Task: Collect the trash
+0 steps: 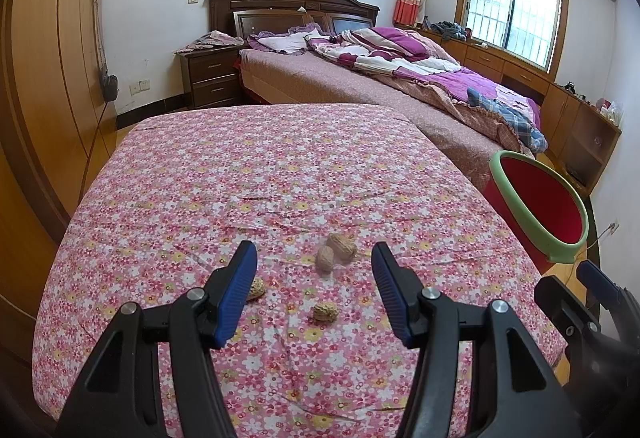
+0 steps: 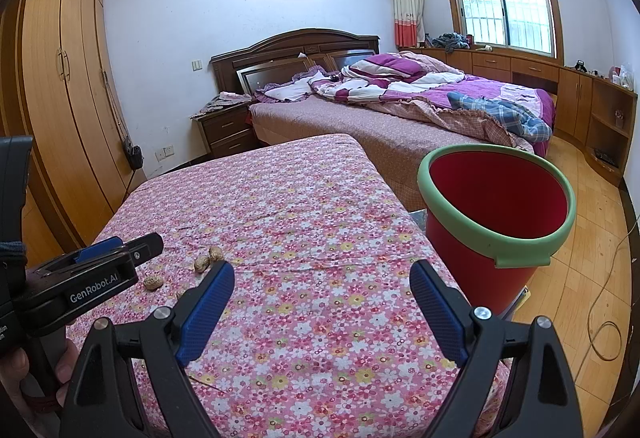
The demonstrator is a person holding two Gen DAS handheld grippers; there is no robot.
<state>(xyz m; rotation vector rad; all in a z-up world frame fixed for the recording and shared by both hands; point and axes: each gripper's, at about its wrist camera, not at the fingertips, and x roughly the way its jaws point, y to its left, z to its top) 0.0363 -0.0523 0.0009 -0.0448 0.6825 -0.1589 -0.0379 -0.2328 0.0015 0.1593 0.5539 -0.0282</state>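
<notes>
Several peanut shells lie on the floral-clothed table (image 1: 200,178): a pair (image 1: 334,250) just ahead of my left gripper (image 1: 314,258), one (image 1: 326,312) between its fingers lower down, and one (image 1: 256,288) half hidden behind the left finger. My left gripper is open and empty above them. In the right wrist view the shells (image 2: 208,258) (image 2: 153,282) lie at the left, beside the left gripper's body (image 2: 96,274). My right gripper (image 2: 322,274) is open and empty over the table. A red bin with a green rim (image 2: 496,214) (image 1: 540,206) stands off the table's right edge.
A bed with purple bedding (image 2: 420,90) lies beyond the table. A wooden wardrobe (image 2: 60,78) lines the left wall, a nightstand (image 2: 226,126) stands by the bed, and low cabinets (image 2: 592,102) run under the window. A cable (image 2: 608,318) lies on the wood floor.
</notes>
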